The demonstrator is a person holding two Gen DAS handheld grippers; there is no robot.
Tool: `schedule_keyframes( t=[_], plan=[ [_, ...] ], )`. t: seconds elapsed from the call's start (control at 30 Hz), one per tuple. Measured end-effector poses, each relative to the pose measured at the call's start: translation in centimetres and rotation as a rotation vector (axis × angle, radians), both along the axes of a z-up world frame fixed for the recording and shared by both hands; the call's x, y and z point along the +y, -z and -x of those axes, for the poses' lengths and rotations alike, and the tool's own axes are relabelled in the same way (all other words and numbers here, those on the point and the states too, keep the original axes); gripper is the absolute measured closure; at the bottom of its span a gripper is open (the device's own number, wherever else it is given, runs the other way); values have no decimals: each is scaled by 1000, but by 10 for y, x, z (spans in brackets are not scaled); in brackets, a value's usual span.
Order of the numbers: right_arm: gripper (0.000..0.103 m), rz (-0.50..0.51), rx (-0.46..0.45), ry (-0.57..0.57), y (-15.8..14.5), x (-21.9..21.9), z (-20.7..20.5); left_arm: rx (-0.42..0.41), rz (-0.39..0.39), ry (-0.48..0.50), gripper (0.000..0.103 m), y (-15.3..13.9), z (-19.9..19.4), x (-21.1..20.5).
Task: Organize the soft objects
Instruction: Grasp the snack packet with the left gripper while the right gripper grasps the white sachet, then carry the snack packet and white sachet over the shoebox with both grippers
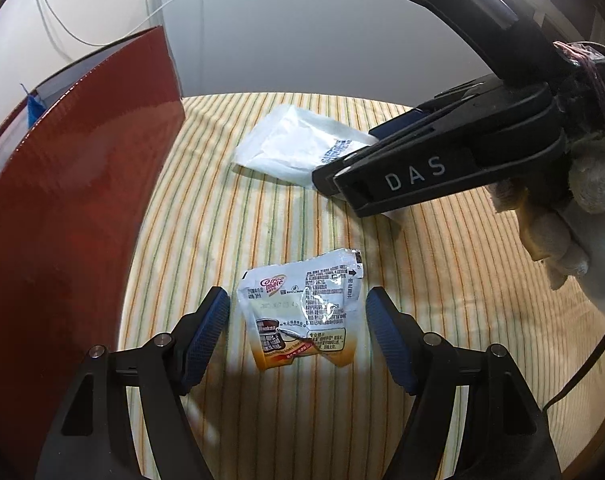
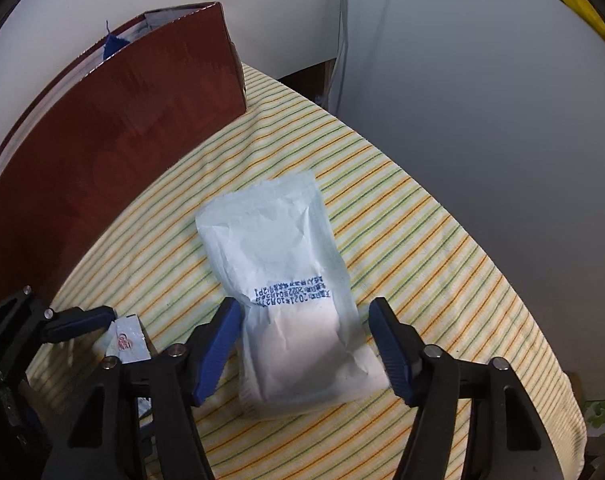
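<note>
Left wrist view: left tongs (image 1: 296, 334) spread wide, straddling a crumpled creamer sachet (image 1: 302, 312) near the worktop (image 1: 442, 300) front edge. Right wrist view: right tongs (image 2: 302, 348) released around a wrinkled white packet (image 2: 286, 280), long axis pointing toward the back edge, beside the red box (image 2: 114, 128)

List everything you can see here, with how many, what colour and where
Creamer sachet: one, white and orange, flat on the cloth between the left gripper's fingers.
White pouch: one, white with blue print, on the cloth between the right gripper's fingers.
Box: one, dark red, at the left edge of the cloth, something blue inside.
Striped cloth: one, cream with orange and green stripes, covering the table.
Cables: thin, white, on the wall behind.
Left gripper: black with blue pads, open.
Right gripper: same, open.
</note>
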State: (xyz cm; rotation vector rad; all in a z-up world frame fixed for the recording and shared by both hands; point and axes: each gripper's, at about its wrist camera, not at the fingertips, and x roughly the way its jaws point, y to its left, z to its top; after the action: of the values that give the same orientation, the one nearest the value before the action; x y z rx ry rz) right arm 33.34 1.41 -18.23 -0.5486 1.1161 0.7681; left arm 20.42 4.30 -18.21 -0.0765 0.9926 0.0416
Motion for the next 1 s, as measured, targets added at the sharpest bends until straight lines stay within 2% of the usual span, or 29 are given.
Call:
schedule_keyframes(
  t=[0.1, 0.17, 0.23, 0.47, 0.77, 1.0],
  plan=[
    [51, 0, -2, 4, -3, -4, 2, -10, -14, -20, 45, -5, 10, -4],
    [54, -4, -1, 4, -3, -5, 3, -12, -1, -27, 48, -5, 10, -1],
    [59, -9, 0, 11, -5, -10, 2, -17, -7, -38, 55, -4, 10, 2],
    [68, -35, 4, 55, -5, -24, 7, -26, 20, -34, 58, -5, 16, 3],
    [69, -86, 2, 130, -13, -54, 14, -55, 18, -16, 59, -16, 28, -2],
    [69, -151, 7, 176, -33, -77, 29, -84, 26, 2, 60, -33, 42, -6]
  ],
)
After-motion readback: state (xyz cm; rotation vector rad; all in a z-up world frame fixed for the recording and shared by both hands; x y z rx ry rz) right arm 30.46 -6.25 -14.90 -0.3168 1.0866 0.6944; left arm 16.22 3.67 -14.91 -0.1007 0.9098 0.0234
